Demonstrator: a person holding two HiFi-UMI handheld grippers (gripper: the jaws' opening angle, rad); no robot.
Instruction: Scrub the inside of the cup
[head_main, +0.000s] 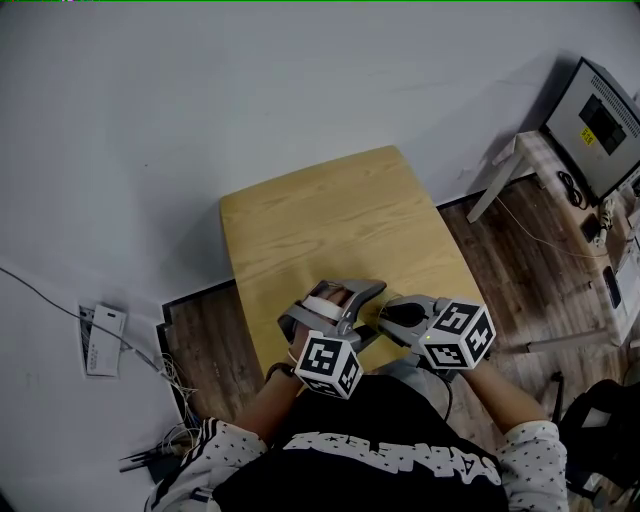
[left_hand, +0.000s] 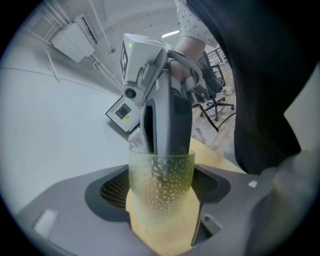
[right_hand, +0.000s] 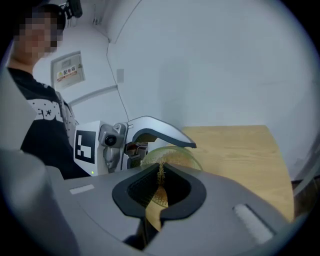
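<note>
A translucent greenish cup (left_hand: 161, 175) with a dimpled wall sits upright between the jaws of my left gripper (left_hand: 162, 200), which is shut on it over the wooden table (head_main: 330, 220). My right gripper (left_hand: 167, 117) reaches down into the cup's mouth from above. In the right gripper view the cup's rim (right_hand: 175, 154) shows just past my right gripper (right_hand: 161, 171), which is shut on a thin yellowish scrubber (right_hand: 160, 196). In the head view both grippers, left (head_main: 365, 300) and right (head_main: 390, 318), meet at the table's near edge and hide the cup.
A grey box device (head_main: 595, 125) stands on a white stand at the right. Cables and a white power strip (head_main: 105, 340) lie on the floor at the left. An office chair (left_hand: 215, 100) stands behind. The person's torso is close to the table's near edge.
</note>
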